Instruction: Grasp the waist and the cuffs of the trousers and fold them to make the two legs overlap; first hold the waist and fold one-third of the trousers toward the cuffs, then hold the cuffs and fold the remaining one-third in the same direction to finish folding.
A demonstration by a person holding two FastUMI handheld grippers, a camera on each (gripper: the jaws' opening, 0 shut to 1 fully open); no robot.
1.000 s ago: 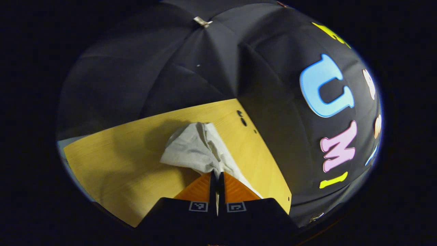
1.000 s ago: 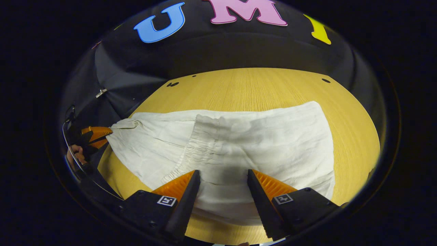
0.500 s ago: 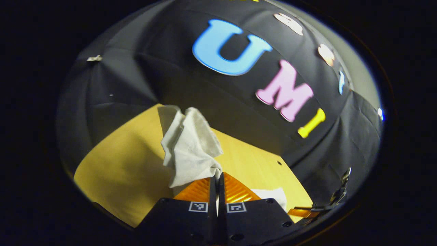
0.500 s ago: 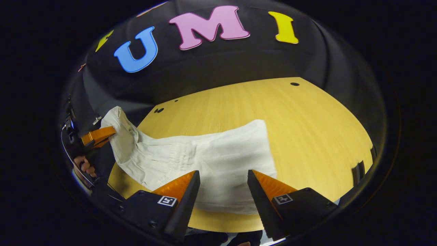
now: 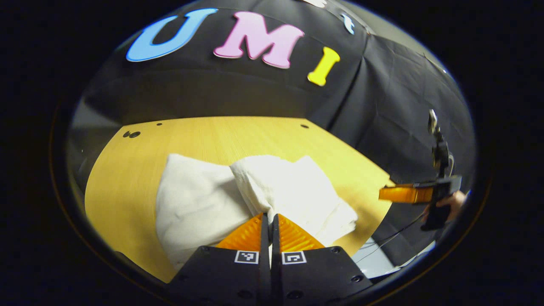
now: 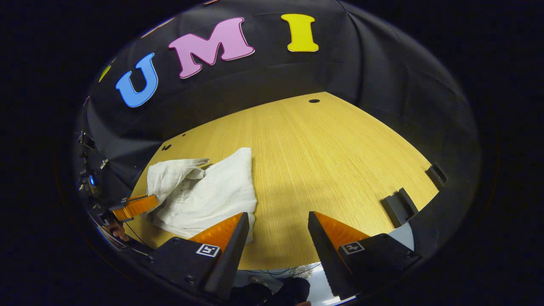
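The trousers (image 5: 199, 204) lie on the wooden table (image 5: 238, 136), bunched toward its near corner, with the left gripper (image 5: 270, 221) pinching one fold of cloth between jaws pressed together. By my judgement this is the last fold, the held end being carried over the rest. To do it well, bring that end low and flat across the pile, lay its edge level with the fold beneath, and release only once the cloth rests on the layer below, so it does not spring back.

The cloth is pale cream, soft and creased. In the right gripper view the trousers (image 6: 204, 191) form a loose, uneven bundle, one flap puffed up over a flatter part. The right gripper (image 6: 278, 238) hangs just beside the bundle over bare table, jaws spread wide and holding nothing. The booth's black cloth wall (image 6: 382, 85) stands beyond the table.
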